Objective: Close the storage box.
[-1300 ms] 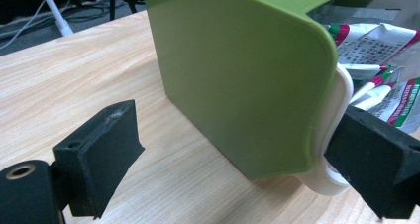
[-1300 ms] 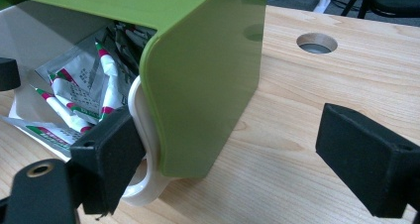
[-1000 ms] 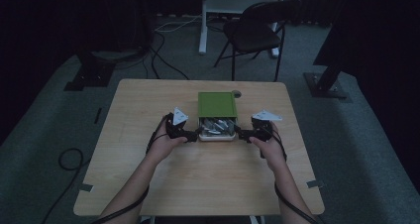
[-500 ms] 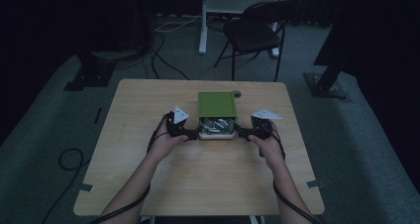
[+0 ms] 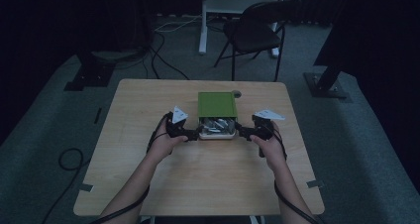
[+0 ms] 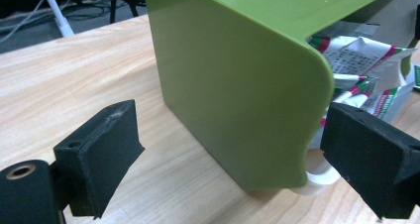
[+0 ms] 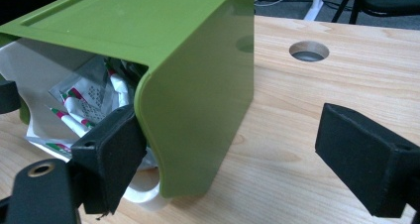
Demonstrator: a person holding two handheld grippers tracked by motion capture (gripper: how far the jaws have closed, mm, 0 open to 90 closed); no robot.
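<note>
At the near edge of the wooden table [image 5: 148,184], a person's forearms come in from below, each hand holding a gripper. The left gripper [image 5: 190,133] and the right gripper [image 5: 243,131] sit at either side of a green box [image 5: 216,104] near the table's middle, both with jaws spread wide and pinching nothing. The high view is dim and shows the box's near end open, with a white tray [image 5: 216,134] of packets poking out toward the person; detail there is hard to make out. The left gripper view brings this close: the box's green side wall [image 6: 233,85] stands between the two black pads, and red, green and white printed sachets [image 6: 364,60] spill from the opening, their lettering too small to read. The right gripper view shows the opposite wall, with one pad just beside the tray's white rim [image 7: 143,196], and a round hole [image 7: 309,51] in the tabletop beyond. Farther off, a dark chair [image 5: 257,30] stands on the grey floor, partly lost in shadow.
</note>
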